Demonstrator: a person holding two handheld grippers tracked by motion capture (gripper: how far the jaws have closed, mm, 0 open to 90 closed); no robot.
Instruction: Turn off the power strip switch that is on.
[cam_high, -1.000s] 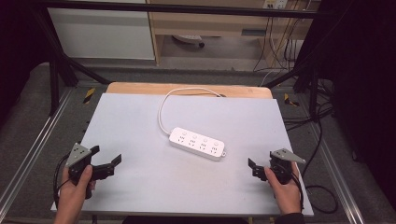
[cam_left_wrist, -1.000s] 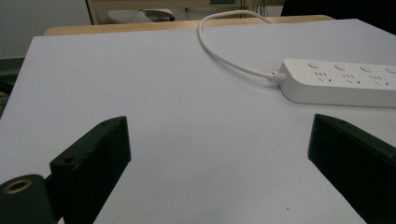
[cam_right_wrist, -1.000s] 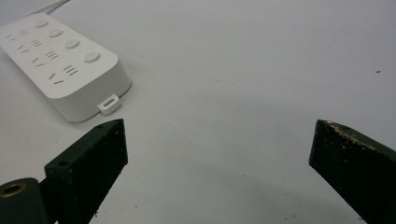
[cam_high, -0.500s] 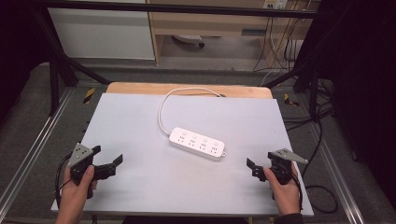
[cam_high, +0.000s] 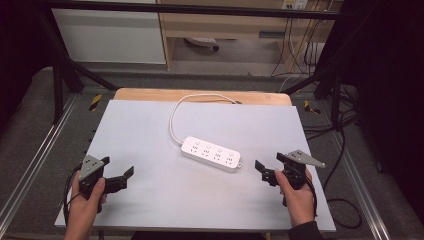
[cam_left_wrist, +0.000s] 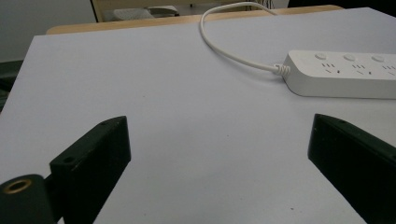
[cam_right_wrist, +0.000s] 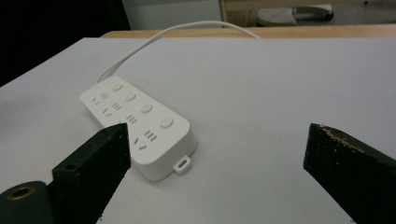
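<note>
- Left tool (cam_high: 119, 176): held low over the near left part of the counter (cam_high: 150, 125), jaws spread wide with nothing between them, well apart from the strip.
- In the left gripper view, bare grey surface between the two black jaws; power strip (cam_left_wrist: 341, 74) seen far to the right, its cable (cam_left_wrist: 224, 44) curving away toward the far edge.
- Power strip (cam_high: 210, 153) (white, four switches with sockets): flat on the middle of the counter, lying at a slant, untouched by either tool. Cable (cam_high: 175, 115) going from its left end in a loop to the back edge of the counter.
- Right tool (cam_high: 267, 170): near the right end of the strip but not touching, jaws also released and empty.
- In the right gripper view, strip (cam_right_wrist: 140, 126) lying ahead and to the left, partly behind the left jaw.
- Progress, as a judgement: at the very start. Nothing grasped yet, nothing plugged in; approach, grasp and all handling of the strip left to do.
</note>
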